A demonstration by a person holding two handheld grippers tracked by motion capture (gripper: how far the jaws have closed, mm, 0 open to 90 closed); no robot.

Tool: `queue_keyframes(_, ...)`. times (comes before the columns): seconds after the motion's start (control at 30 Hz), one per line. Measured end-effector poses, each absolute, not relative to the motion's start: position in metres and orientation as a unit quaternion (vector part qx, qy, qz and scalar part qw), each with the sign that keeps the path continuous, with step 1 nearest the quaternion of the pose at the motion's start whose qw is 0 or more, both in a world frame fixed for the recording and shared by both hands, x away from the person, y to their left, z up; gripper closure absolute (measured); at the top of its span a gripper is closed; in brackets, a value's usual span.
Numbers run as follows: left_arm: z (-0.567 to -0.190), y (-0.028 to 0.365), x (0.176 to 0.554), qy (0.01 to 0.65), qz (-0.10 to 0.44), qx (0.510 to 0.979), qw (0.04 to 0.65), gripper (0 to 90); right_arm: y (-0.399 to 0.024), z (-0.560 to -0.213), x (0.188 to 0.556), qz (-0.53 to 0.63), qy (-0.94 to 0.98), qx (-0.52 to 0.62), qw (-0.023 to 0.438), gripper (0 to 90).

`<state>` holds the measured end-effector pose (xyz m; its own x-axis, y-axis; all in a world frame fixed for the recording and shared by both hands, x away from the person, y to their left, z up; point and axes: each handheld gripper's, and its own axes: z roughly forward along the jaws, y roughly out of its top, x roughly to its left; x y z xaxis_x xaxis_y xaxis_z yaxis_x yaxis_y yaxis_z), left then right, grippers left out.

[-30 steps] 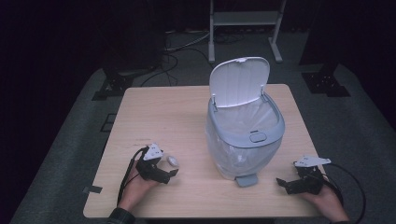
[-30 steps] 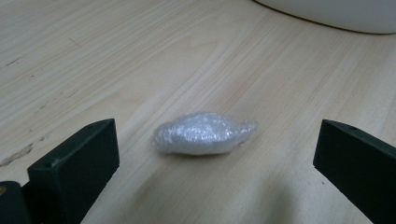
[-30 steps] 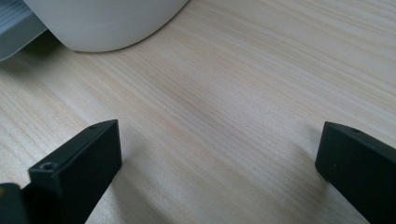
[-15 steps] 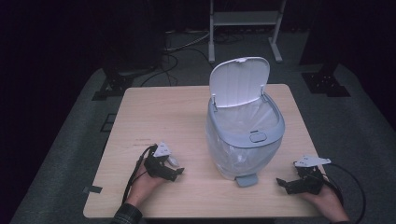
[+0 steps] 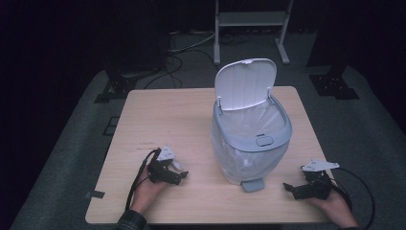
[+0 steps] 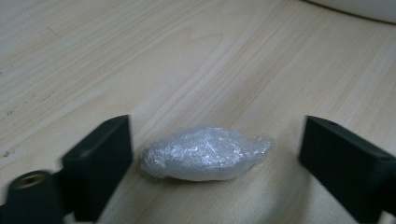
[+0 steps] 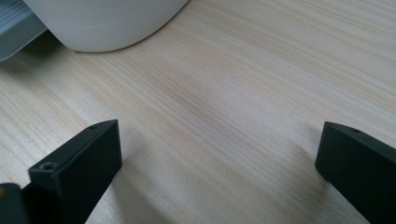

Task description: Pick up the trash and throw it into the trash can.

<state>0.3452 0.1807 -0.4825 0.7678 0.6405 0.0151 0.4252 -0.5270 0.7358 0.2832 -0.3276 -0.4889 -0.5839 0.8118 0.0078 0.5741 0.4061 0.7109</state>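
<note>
The left gripper [image 5: 178, 172] lay low on the table [image 5: 167, 120], near its front edge and left of the bin [image 5: 251, 143]. In the left gripper view a wad [image 6: 205, 153] of crumpled clear film lay on the wood between the two black jaws. The left jaw stood just beside the wad's end, perhaps brushing it (the gap was too thin to judge), while the right jaw stood clear of the other end. The jaws had just been closing in on the wad, yet the pads did not press it from both sides.

The right gripper [image 5: 293, 188] rested near the table's front right corner, held in the person's hand [image 5: 332, 203], with its jaws pointing toward the bin's foot. In the right gripper view [image 7: 219, 163] its jaws were spread wide over bare wood, with nothing between them, and the bin's white base curved across the top left.

The bin stood toward the right of the table's middle, its lid [image 5: 245, 84] tipped up and back, a clear liner [image 5: 253, 122] showing inside the grey rim, and a pedal [image 5: 252, 184] jutting from its base toward the person.
</note>
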Motion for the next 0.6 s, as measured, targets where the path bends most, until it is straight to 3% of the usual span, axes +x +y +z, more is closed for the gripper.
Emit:
queue_keyframes(0.2, -0.4822, 0.1815, 0.3451, 0.311, 0.146, 0.860, 0.376, 14.3, -0.3276, -0.4889, 0.2832, 0.344, 0.821, 0.422, 0.172, 0.0)
queue_keyframes(0.23, -0.4821, 0.1824, 0.3443, 0.311, 0.147, 0.858, 0.381, 16.7, -0.3276, -0.4890, 0.2832, 0.344, 0.821, 0.422, 0.172, 0.0)
queue_keyframes(0.27, -0.4817, 0.1836, 0.3435, 0.309, 0.148, 0.858, 0.383, 25.0, -0.3276, -0.4890, 0.2832, 0.344, 0.821, 0.422, 0.172, 0.0)
queue_keyframes(0.37, -0.4815, 0.1847, 0.3430, 0.311, 0.150, 0.855, 0.386, 26.8, -0.3276, -0.4889, 0.2832, 0.345, 0.821, 0.422, 0.172, 0.0)
queue_keyframes(0.6, -0.4811, 0.1881, 0.3418, 0.315, 0.154, 0.850, 0.393, 43.7, -0.3276, -0.4889, 0.2832, 0.345, 0.820, 0.422, 0.172, 0.0)
